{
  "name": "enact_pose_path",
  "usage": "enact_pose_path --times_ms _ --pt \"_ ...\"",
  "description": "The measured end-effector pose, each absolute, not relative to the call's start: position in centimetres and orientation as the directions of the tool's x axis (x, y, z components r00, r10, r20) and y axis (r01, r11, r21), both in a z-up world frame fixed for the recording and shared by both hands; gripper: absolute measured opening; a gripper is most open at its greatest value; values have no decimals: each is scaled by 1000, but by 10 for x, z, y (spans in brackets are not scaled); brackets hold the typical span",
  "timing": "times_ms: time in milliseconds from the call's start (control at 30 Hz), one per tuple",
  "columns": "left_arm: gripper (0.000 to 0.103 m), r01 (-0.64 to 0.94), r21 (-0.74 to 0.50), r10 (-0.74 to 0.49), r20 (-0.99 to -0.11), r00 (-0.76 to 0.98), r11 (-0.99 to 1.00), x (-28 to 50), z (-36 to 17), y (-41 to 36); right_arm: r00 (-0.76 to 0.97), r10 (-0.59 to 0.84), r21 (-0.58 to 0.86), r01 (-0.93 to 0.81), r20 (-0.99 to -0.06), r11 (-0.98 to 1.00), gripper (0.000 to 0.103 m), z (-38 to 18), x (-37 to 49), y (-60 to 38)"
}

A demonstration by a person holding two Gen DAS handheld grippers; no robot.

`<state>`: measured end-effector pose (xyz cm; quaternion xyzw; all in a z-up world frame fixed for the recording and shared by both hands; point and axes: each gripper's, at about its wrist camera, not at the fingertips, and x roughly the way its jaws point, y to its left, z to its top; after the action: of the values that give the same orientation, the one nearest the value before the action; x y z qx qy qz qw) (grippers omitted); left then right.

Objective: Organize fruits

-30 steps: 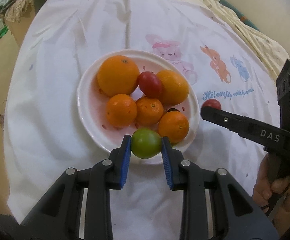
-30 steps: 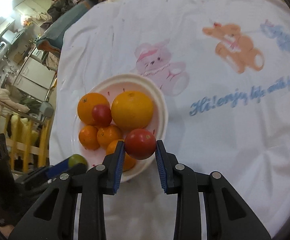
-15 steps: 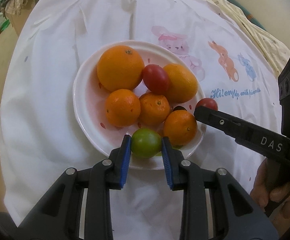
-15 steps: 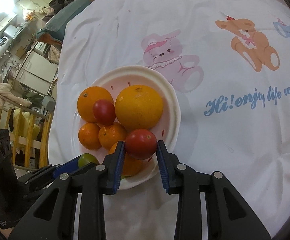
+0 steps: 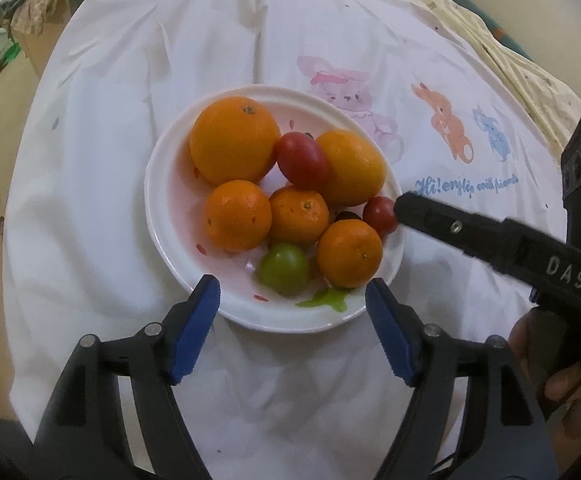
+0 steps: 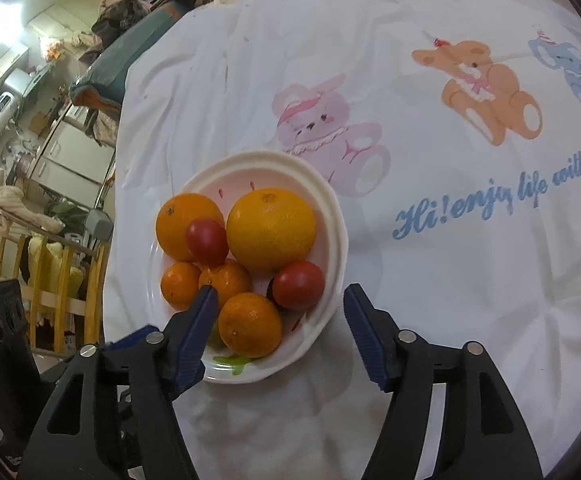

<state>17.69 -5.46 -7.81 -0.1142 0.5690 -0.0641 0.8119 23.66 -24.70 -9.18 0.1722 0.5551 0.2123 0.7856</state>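
A white plate (image 5: 170,208) on the white cloth holds two large oranges, three small mandarins, two red tomatoes and a green tomato. My left gripper (image 5: 292,300) is open at the plate's near rim, with the green tomato (image 5: 284,268) lying free just beyond it. My right gripper (image 6: 276,306) is open over the plate (image 6: 332,216); the red tomato (image 6: 298,285) lies free between its fingers, beside a mandarin (image 6: 250,325). In the left wrist view the right gripper's finger (image 5: 470,232) reaches in from the right, next to that red tomato (image 5: 379,214).
The white cloth (image 6: 450,280) has cartoon animal prints and blue lettering to the right of the plate. The table edge drops off at the left toward furniture and clutter (image 6: 30,140). A hand (image 5: 570,376) holds the right gripper.
Both grippers have opened. The green tomato and the red tomato have been let go and now rest on the plate.
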Motion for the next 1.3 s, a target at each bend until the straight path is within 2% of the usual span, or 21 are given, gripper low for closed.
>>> enact_pose_path --times_ms 133,233,367,467,600,633,733,767,967,1100,1300 --pt "72 -18 -217 -193 -901 390 976 168 -63 -50 337 524 508 -141 -783 850 75 -77 229 -255" --pt "72 -23 -91 -72 -894 442 996 158 -47 -44 379 498 474 -162 -780 865 76 -61 213 -257" --pt "72 -72 -91 -45 -876 480 993 140 -31 -24 442 444 408 -180 -779 895 87 -39 187 -259" --pt "72 -49 -82 -45 -853 521 995 123 -17 -22 494 401 343 -207 -771 916 89 -24 165 -256" --pt "72 -25 -43 -20 -803 596 999 99 4 -21 557 355 284 -214 -751 935 99 -9 136 -253" --pt "75 -22 -48 -25 -789 614 999 94 9 -21 568 347 272 -216 -746 938 99 -7 131 -251" --pt "100 -24 -69 -36 -755 655 997 78 20 -16 610 313 219 -226 -728 949 102 1 108 -244" --pt "102 -28 -65 -29 -745 666 998 73 23 -16 616 307 213 -223 -725 951 102 3 102 -242" --pt "102 -27 -90 -46 -716 696 996 52 26 -14 677 287 189 -216 -677 958 103 12 74 -235" --pt "102 -31 -48 -10 -683 730 998 49 27 -17 694 274 173 -214 -666 962 103 9 71 -232" --pt "102 -46 -61 -9 -694 720 997 57 19 -19 713 256 164 -196 -653 967 103 8 74 -232"
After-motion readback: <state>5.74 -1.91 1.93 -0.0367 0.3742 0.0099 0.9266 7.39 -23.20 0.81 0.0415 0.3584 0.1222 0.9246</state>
